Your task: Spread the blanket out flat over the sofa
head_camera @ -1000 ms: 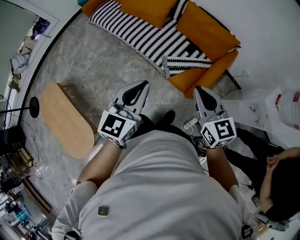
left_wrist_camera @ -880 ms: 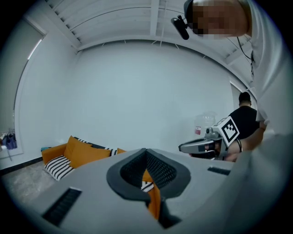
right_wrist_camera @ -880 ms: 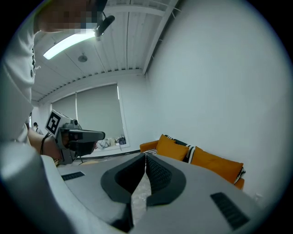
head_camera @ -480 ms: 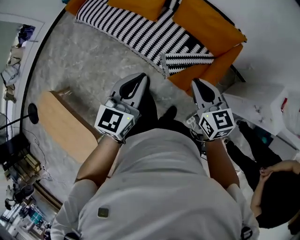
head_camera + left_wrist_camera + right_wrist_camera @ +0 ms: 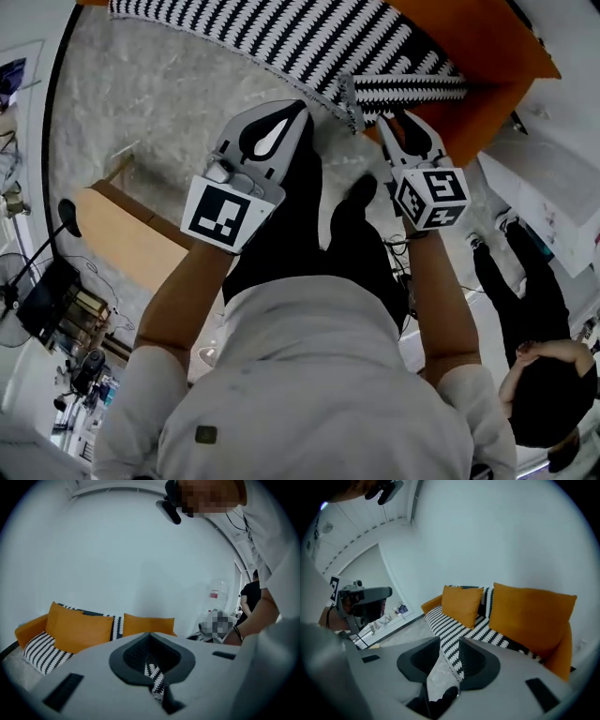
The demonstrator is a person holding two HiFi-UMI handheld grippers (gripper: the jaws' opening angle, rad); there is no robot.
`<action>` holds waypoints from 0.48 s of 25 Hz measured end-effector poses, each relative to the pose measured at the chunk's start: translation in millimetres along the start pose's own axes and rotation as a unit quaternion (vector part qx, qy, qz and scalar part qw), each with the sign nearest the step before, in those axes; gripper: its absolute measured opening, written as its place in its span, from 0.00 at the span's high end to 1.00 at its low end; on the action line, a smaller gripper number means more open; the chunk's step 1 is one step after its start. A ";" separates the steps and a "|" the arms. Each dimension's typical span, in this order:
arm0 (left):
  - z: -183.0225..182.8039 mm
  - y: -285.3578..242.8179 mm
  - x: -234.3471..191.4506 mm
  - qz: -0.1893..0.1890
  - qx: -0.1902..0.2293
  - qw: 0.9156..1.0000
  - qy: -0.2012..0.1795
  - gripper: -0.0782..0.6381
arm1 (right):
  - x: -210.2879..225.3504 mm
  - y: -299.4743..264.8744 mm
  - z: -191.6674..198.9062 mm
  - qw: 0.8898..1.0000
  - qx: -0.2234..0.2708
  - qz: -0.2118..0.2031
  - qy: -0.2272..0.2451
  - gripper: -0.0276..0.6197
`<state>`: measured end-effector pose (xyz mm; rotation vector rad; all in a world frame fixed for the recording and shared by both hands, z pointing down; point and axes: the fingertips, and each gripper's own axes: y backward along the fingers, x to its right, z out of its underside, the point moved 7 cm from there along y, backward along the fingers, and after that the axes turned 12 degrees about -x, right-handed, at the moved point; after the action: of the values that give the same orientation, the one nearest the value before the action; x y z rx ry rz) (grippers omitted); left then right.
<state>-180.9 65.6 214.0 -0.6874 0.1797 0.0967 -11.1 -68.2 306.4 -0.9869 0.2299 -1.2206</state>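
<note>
Blanket (image 5: 281,37) lies striped over the orange sofa (image 5: 487,52), one corner folded at the front edge. The step in hand is reaching for that corner. The right claw (image 5: 401,127) is opening, with the blanket edge between its jaws but ungripped. The left claw (image 5: 298,111) looks closed and is probably empty. Next, pinch the hem and draw it outward.
</note>
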 end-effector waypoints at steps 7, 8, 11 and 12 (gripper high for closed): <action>67.0 -100.9 -62.5 0.017 -0.023 0.999 0.021 0.88 | 58.7 -168.3 64.5 0.995 -0.083 0.018 -0.047 0.70; 79.4 -115.2 -68.7 0.020 -0.028 0.999 0.025 0.88 | 67.9 -192.6 77.9 0.994 -0.097 0.019 -0.052 0.69; 119.6 -144.3 -81.8 0.027 -0.062 0.997 0.036 0.88 | 85.9 -254.2 119.8 0.987 -0.139 0.026 -0.071 0.67; 130.6 -149.7 -85.6 0.029 -0.074 0.996 0.038 0.88 | 89.0 -270.8 130.9 0.985 -0.151 0.030 -0.076 0.67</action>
<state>-225.3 31.2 422.8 -0.8350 0.2675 0.1415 -78.4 -79.7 612.5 -1.3208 0.3283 -1.0680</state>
